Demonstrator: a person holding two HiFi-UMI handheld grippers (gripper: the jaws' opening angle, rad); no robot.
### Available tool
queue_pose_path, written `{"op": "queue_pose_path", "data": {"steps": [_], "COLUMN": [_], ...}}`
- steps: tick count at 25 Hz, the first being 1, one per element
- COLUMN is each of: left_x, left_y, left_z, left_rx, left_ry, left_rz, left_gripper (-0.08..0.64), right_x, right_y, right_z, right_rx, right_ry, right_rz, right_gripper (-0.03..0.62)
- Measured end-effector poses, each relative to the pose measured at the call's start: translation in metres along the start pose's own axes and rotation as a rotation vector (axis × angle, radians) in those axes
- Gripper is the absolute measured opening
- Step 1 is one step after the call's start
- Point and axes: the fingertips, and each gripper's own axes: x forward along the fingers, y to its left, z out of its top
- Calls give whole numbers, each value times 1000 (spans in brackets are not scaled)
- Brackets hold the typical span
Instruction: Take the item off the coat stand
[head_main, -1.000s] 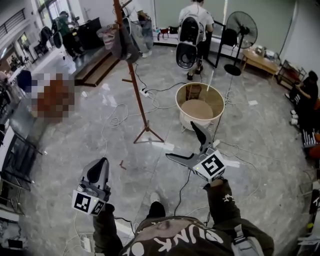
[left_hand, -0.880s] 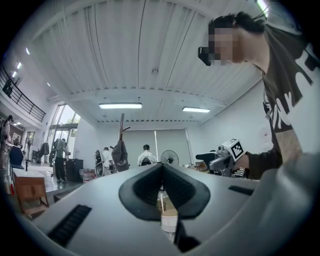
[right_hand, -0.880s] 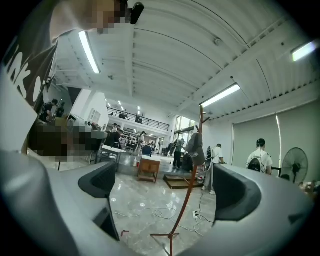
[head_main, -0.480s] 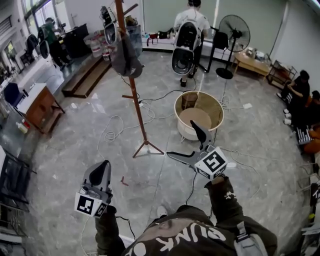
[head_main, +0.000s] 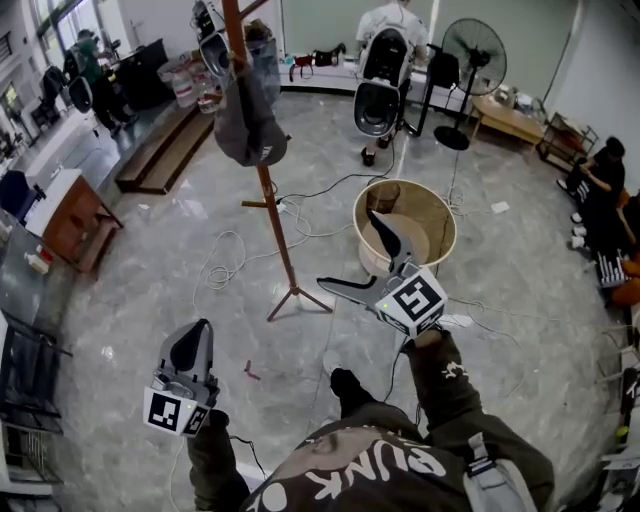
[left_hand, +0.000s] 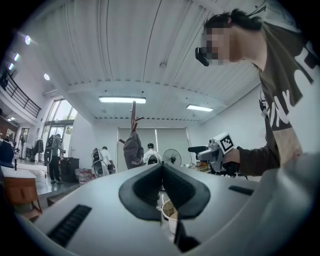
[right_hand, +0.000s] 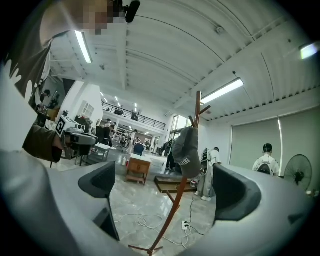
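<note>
Above the grey floor (head_main: 150, 300), right hand-held gripper (head_main: 345, 248) gapes empty; left hand-held gripper (head_main: 198, 332) clenched.

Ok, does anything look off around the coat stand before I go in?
Only the loose cables sprawled across the floor round the foot of the coat stand, which could be a trip risk. The cap hangs normally on it.

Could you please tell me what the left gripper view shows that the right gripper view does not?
Only the left gripper view shows the left gripper, jaws shut, and a round tub beyond them. Only the right gripper view shows the right gripper, jaws open, the coat stand down to its feet, and cables on the floor. Both show the coat stand's top with a grey cap hanging on it.
</note>
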Motion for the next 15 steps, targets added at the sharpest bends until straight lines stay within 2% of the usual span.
{"op": "queue_pose_path", "data": {"steps": [7,12,15], "left_x": [80,129,147], "left_y": [66,99,112], "left_z": [-21,-16,-23], "left_rx": [7,18,13], "left_ry": [16,18,30], "left_rz": [69,99,113], "left_gripper": [3,3,3], "right_x": [99,164,195], "right_y": [-87,-141,-159], "right_z": [-15,8,18], "right_rx": [20,-2,8], "right_ry": [-43,-89,-116], "right_rz": [48,99,132], "right_gripper": [594,594,594]}}
